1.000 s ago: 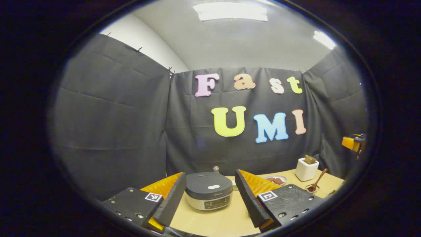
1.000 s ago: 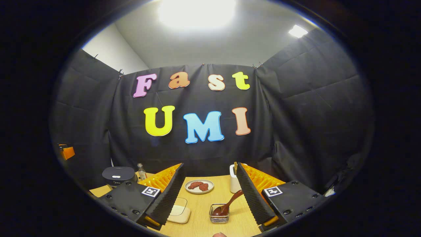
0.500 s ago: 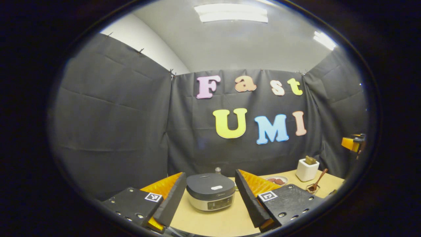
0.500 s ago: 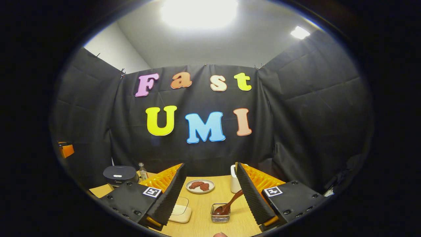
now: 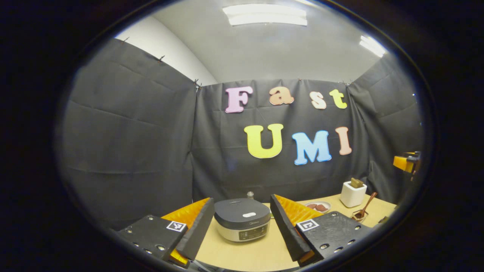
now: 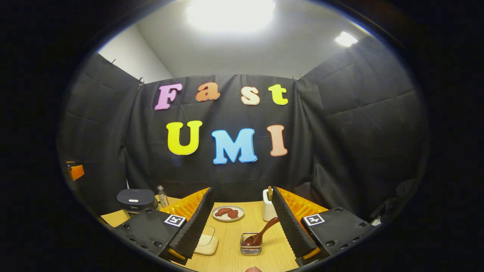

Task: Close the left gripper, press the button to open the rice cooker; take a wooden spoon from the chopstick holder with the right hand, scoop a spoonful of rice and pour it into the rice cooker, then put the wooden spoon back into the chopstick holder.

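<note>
The left gripper (image 5: pixel 242 226) is spread wide, ridged pads framing the rounded, lid-down cooker (image 5: pixel 242 224) on the wooden table (image 5: pixel 242 255). The right gripper (image 6: pixel 242 223) gapes too, empty; between its fingers a spoon (image 6: pixel 261 234) leans from a small glass dish (image 6: pixel 251 244), handle up-right toward the white holder (image 6: pixel 268 210).

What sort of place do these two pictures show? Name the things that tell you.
Probably a staged kitchen corner inside a cloth-walled recording booth: a wooden table carries a closed rice cooker, a plate of food and a white chopstick holder.
</note>
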`<state>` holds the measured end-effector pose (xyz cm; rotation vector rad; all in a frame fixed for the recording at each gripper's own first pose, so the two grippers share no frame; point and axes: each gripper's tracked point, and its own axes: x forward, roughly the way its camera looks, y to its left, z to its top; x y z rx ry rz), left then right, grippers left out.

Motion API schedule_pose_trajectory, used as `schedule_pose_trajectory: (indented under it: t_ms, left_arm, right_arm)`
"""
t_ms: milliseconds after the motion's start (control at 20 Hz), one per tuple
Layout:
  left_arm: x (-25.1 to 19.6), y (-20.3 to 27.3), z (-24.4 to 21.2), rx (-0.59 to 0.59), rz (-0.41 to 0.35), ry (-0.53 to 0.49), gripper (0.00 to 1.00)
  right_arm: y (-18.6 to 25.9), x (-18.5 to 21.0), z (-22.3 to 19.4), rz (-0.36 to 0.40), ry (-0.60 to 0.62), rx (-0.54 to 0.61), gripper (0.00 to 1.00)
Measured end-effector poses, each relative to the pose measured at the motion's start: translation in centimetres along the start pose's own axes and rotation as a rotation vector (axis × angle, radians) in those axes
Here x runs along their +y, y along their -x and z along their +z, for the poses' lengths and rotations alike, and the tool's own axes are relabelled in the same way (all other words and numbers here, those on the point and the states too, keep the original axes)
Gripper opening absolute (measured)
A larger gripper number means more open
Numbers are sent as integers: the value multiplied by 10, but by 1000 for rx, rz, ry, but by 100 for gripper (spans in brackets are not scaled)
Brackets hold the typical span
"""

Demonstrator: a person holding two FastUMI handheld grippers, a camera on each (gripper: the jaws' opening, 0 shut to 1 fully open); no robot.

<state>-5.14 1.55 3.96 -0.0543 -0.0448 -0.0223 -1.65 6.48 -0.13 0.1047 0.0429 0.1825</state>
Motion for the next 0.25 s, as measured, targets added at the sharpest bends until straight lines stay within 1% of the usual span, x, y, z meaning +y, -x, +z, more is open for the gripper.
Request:
schedule_pose_trajectory:
  t_ms: [50, 150, 200, 250]
  left_arm:
    - [0, -1, 1, 0, -2, 3, 89]
    - [1, 0, 0, 0, -2, 5, 90]
    - [2, -1, 0, 0, -2, 4, 89]
    - [3, -2, 1, 0, -2, 1, 90]
  right_arm:
    - [1, 0, 0, -2, 4, -1, 97]
    - [1, 1, 0, -5, 8, -1, 97]
    - [2, 1, -1, -6, 7, 0, 92]
    - [2, 1, -1, -8, 6, 1, 97]
